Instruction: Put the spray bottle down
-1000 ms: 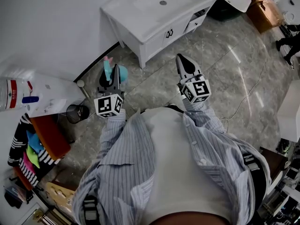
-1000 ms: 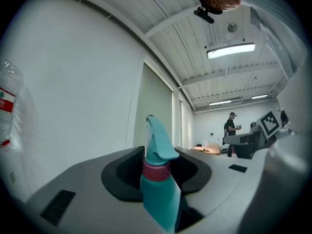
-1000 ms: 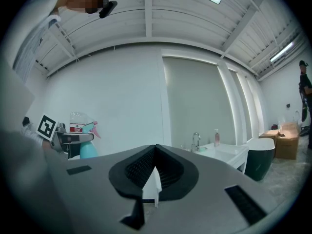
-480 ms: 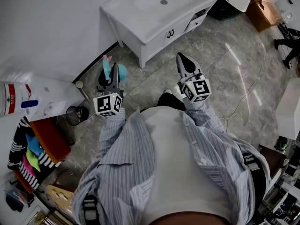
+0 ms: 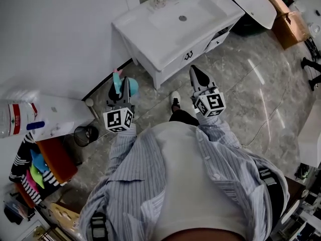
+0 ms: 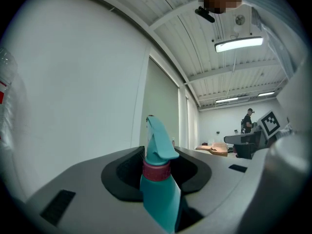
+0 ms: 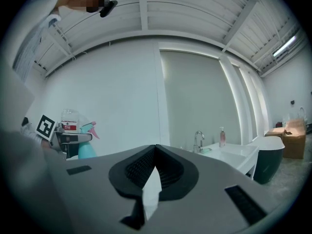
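A teal spray bottle [image 6: 158,189] with a pink collar stands upright between the jaws of my left gripper [image 6: 158,167], which is shut on its body. From the head view the bottle [image 5: 130,86] and left gripper [image 5: 120,88] hang over the marble floor, short of the white vanity [image 5: 150,44]. My right gripper [image 5: 196,74] is held level beside it, to the right. In the right gripper view my right gripper [image 7: 155,152] is shut on a thin white piece [image 7: 152,191], paper or cloth. The bottle [image 7: 87,147] also shows at that view's left.
The vanity carries a sink [image 5: 183,15], a tap [image 7: 199,139] and a soap bottle [image 7: 222,135]. On the left are a white shelf with a plastic bottle [image 5: 17,118] and a black mesh bin [image 5: 85,133]. A dark bin [image 7: 267,162] and cardboard box [image 5: 290,23] stand on the right.
Both grippers and the person have moved forward toward the vanity, which now sits lower and nearer in the head view. Both grips look unchanged.
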